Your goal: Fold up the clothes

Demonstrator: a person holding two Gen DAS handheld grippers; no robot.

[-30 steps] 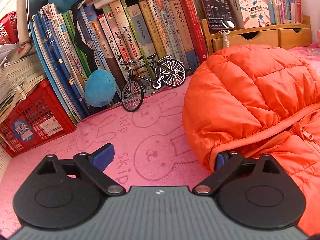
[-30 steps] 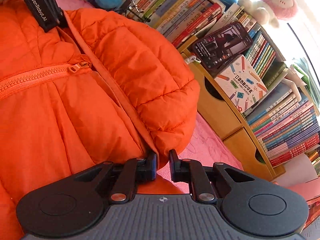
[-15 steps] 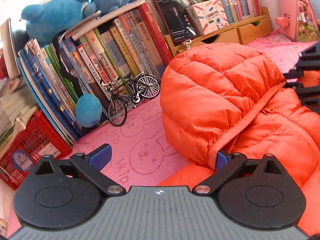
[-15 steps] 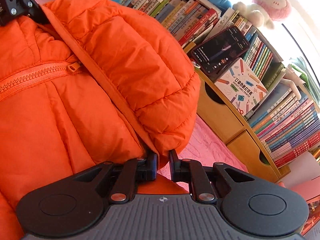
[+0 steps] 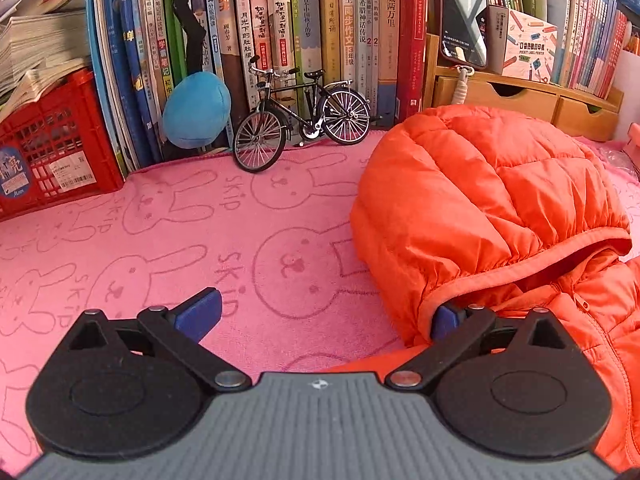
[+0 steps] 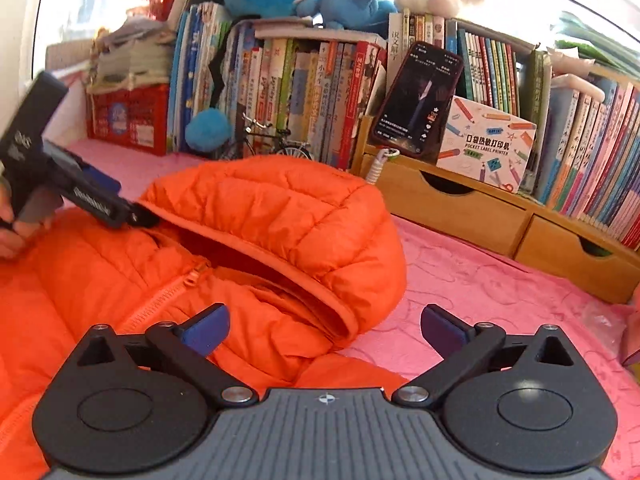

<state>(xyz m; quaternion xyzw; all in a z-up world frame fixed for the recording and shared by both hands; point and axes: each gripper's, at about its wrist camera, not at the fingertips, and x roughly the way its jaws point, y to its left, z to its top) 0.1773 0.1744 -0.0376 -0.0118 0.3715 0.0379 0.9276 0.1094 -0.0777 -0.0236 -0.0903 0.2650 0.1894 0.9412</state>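
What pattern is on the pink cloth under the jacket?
Outlined rabbits and "SKIP" lettering on the pink cloth, clearest in the left wrist view.

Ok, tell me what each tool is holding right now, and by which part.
Nothing is held. The right tool is open over the orange jacket's collar. The left tool is open too, one finger against the hood's edge.

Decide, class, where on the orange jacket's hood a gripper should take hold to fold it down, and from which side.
Grip the hood by its corded front rim, coming from the open right side over the pink cloth. The rim is a thin, firm edge lifted off the jacket body, so two fingers can likely close around it; the puffy quilted crown would probably slip.
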